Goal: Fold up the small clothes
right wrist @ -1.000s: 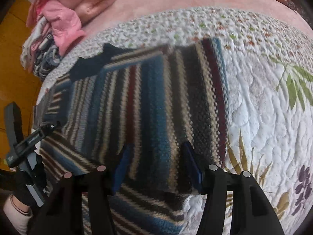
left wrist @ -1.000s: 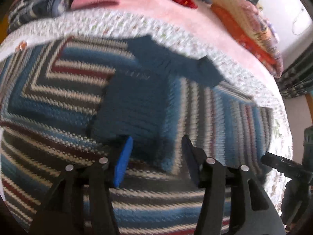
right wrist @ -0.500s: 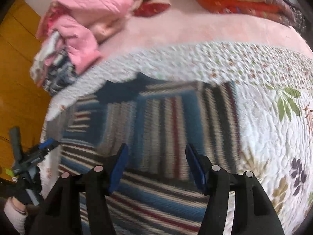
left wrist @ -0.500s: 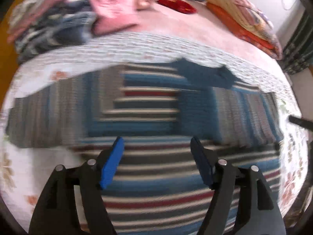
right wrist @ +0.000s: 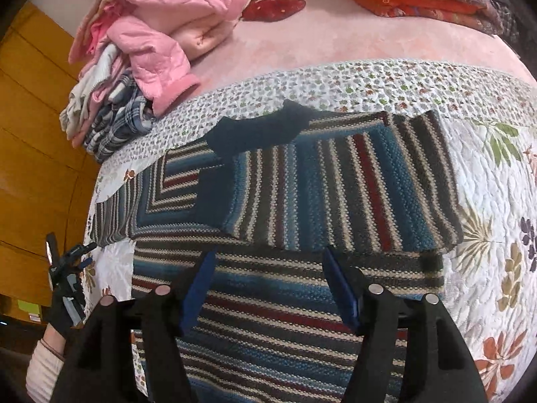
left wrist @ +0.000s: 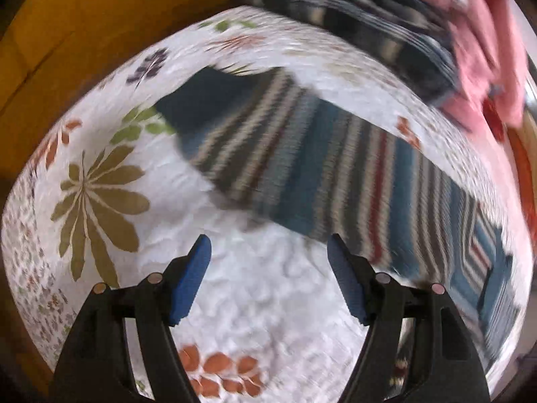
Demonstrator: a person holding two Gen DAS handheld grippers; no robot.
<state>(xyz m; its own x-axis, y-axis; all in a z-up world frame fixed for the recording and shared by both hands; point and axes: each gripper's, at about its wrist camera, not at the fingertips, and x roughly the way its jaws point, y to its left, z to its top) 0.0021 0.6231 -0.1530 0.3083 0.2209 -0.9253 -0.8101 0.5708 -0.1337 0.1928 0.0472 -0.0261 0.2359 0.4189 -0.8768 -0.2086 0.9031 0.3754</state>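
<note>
No writing could be read anywhere. The left wrist view was motion-blurred, softening the knit. The blue, cream and maroon striped knitted sweater (right wrist: 335, 201) lay flat on the white floral quilted bedspread (right wrist: 496, 268), one sleeve folded across its body, its hem cut off below. The right gripper (right wrist: 268, 268) hung over the sweater, fingers apart, empty. The left gripper (left wrist: 268, 262) hung over bare quilt beside the outstretched sleeve, fingers apart. A pile of pink padded clothes (right wrist: 161, 30) sat behind.
</note>
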